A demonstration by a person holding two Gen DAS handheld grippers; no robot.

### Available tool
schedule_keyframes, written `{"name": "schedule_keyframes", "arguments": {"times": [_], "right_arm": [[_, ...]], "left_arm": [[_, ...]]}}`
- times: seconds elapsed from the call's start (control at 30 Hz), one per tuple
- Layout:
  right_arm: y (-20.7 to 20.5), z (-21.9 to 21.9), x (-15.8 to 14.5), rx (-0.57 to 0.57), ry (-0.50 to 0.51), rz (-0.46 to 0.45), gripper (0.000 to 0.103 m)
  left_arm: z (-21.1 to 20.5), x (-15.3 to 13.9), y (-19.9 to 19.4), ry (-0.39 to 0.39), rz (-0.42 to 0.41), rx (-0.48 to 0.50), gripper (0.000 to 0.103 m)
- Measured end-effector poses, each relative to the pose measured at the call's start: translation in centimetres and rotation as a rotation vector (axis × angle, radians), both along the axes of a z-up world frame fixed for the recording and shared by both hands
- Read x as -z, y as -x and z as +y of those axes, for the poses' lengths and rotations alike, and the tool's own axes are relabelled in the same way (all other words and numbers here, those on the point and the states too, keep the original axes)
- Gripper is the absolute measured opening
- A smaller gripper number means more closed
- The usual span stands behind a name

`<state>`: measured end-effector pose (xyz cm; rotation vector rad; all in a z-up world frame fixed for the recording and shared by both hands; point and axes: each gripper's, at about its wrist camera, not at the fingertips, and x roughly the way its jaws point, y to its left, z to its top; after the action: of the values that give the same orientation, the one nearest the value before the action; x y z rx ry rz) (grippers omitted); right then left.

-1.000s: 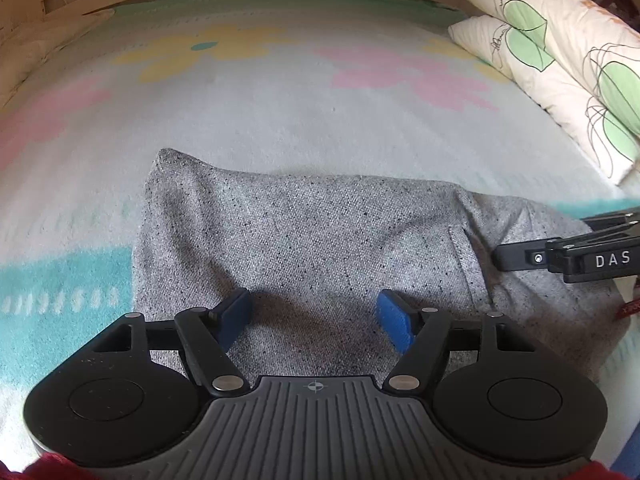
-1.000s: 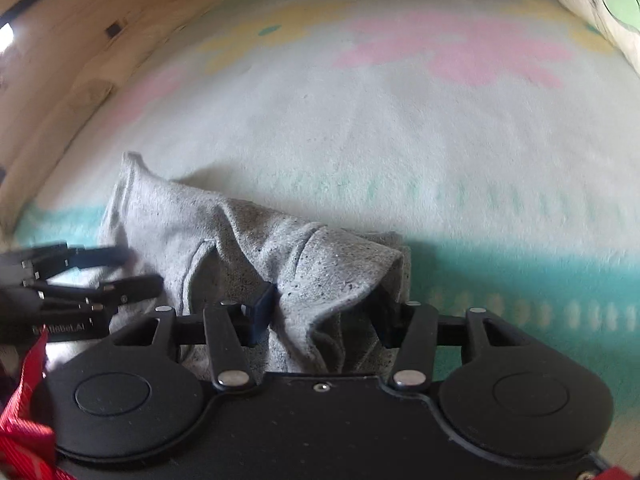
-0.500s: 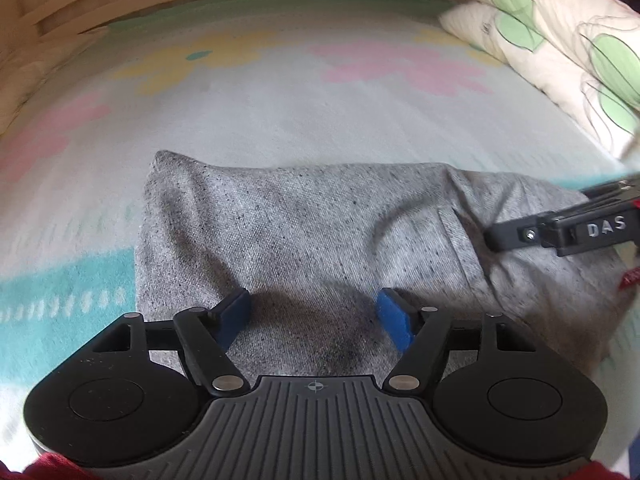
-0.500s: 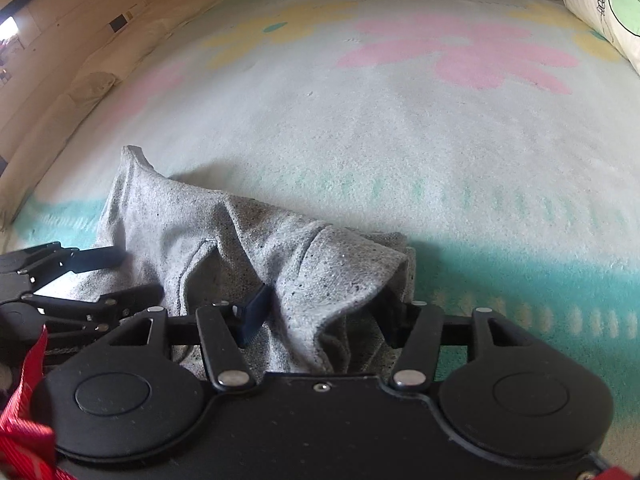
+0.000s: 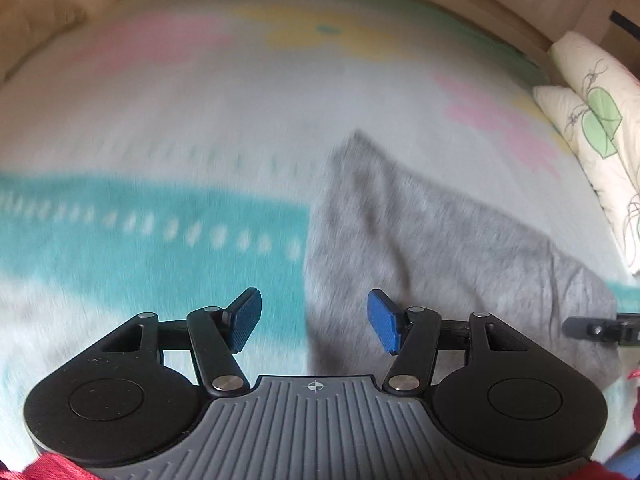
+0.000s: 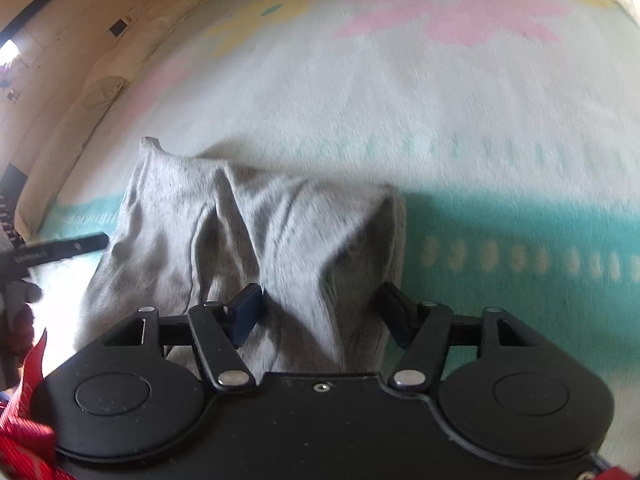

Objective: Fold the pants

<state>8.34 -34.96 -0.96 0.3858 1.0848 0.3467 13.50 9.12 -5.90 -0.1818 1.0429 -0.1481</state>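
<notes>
Grey pants (image 5: 440, 248) bunched on bed blanket (image 5: 160, 128), my left hand-held gripper (image 5: 315, 320) released, jaws just narrowing, my right hand-held gripper (image 6: 320, 314) released, jaws just widening around a fabric ridge.

A: Is there any writing that can be read in the two wrist views?

B: Almost none. In the right wrist view, the left claw (image 6: 60, 250) juts in from the left edge as a black bar with a short strip of pale lettering, too blurred to make out.

A: Any signs or symbols?

B: One. The grey ribbed housing (image 5: 316, 420) in the left wrist view bears a small white crosshair mark (image 5: 316, 386) at its top centre.
</notes>
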Motion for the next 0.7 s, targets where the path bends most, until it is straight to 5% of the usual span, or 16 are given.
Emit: {"name": "schedule_keyframes", "arguments": {"times": [0.2, 0.4, 0.7], "right_arm": [[0.6, -1.8, 1.2, 0.056, -0.128, 0.107, 0.074], [0.3, -1.8, 1.7, 0.059, -0.159, 0.117, 0.076], [-0.1, -0.4, 1.7, 0.025, -0.149, 0.077, 0.087]], "left_arm": [[0.0, 1.6, 0.7, 0.02, 0.04, 0.013, 0.057], [0.7, 2.5, 0.5, 0.102, 0.047, -0.01, 0.059], [-0.6, 3.3, -1.1, 0.127, -0.006, 0.028, 0.077]]}}
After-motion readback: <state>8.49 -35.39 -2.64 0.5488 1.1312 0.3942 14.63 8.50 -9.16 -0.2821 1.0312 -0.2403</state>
